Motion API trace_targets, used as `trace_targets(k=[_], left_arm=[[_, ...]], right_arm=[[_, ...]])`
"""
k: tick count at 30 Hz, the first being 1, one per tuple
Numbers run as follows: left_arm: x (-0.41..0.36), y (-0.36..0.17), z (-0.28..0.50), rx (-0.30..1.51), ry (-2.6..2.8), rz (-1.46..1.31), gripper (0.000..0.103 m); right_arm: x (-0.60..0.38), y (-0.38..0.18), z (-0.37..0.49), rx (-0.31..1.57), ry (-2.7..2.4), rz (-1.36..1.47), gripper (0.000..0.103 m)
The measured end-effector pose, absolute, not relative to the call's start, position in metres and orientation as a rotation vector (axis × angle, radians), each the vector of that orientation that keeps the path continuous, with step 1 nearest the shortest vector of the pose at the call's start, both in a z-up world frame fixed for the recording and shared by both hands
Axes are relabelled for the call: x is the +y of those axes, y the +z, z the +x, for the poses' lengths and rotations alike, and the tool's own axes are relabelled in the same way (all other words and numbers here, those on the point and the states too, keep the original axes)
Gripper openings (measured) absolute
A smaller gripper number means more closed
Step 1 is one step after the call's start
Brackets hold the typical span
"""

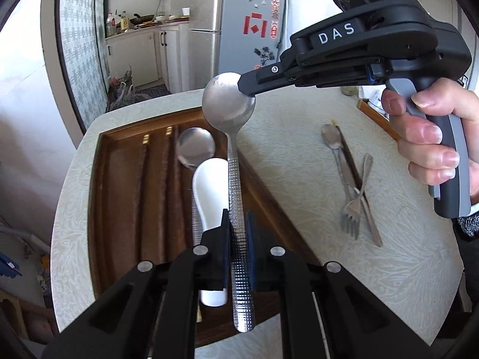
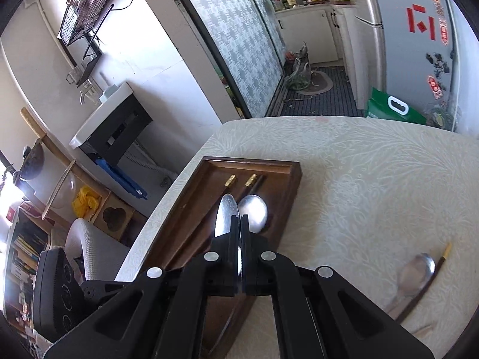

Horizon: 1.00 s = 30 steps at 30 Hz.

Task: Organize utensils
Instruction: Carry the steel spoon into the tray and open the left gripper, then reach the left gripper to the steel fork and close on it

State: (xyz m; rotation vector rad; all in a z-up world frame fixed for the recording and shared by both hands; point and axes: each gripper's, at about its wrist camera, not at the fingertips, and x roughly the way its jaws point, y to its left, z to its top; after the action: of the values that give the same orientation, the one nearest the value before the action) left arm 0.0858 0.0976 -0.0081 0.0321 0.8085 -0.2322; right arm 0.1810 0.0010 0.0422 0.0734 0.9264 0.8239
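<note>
A steel spoon (image 1: 229, 101) with a textured handle is held above the brown wooden tray (image 1: 125, 197). My left gripper (image 1: 238, 239) is shut on its handle. My right gripper (image 1: 247, 89) is shut on the edge of its bowl; in the right wrist view the bowl (image 2: 226, 218) stands edge-on between the right gripper's (image 2: 240, 221) jaws. In the tray lie dark chopsticks (image 1: 149, 185), a second steel spoon (image 1: 194, 146) and a white ceramic spoon (image 1: 211, 191). The tray (image 2: 278, 167) also shows below the right gripper.
On the pale patterned table (image 1: 299, 161), right of the tray, lie a small spoon (image 1: 330, 139), a fork (image 1: 353, 212), a knife (image 1: 371, 224) and a dark chopstick (image 1: 348, 158). The small spoon (image 2: 416, 269) and chopstick (image 2: 431, 275) also show at the right wrist view's lower right. The table edge runs close left of the tray.
</note>
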Motion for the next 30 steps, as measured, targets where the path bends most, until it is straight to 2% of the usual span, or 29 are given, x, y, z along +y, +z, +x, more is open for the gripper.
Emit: trace_targets(k=[10,17,19,20,21,22,24,26,30], left_arm=[[0.128,-0.027,0.110,0.858,-0.161,-0.013,0.011],[0.126,-0.026,0.105,0.857,-0.146,0.001,0.012],[0.124,-0.026,0.101,0.856,-0.139,0.008,0.012],[0.123,-0.026,0.101,0.855,-0.131,0.017,0.012],[0.122,-0.026,0.100,0.854,-0.121,0.032,0.015],[0.122,-0.026,0.099,0.855,-0.111,0.045,0.017],[0.121,-0.023,0.094,0.838,-0.080,0.065,0.042],[0.119,-0.013,0.083,0.804,-0.100,0.063,0.053],[0.104,0.010,0.066,0.740,-0.166,0.051,0.058]], right_arm=[[0.052,0.001,0.219,1.010,0.842,0.053,0.002],[0.054,-0.012,0.220,1.033,0.813,0.030,0.007],[0.047,-0.006,0.217,1.029,0.820,0.052,0.025],[0.039,-0.001,0.215,1.017,0.822,0.061,0.047],[0.029,0.006,0.211,0.997,0.819,0.067,0.059],[0.018,0.014,0.207,0.975,0.816,0.070,0.060],[-0.006,0.027,0.201,0.954,0.799,0.068,0.061],[-0.036,0.037,0.195,0.933,0.772,0.062,0.062],[-0.100,0.047,0.183,0.906,0.683,0.048,0.062]])
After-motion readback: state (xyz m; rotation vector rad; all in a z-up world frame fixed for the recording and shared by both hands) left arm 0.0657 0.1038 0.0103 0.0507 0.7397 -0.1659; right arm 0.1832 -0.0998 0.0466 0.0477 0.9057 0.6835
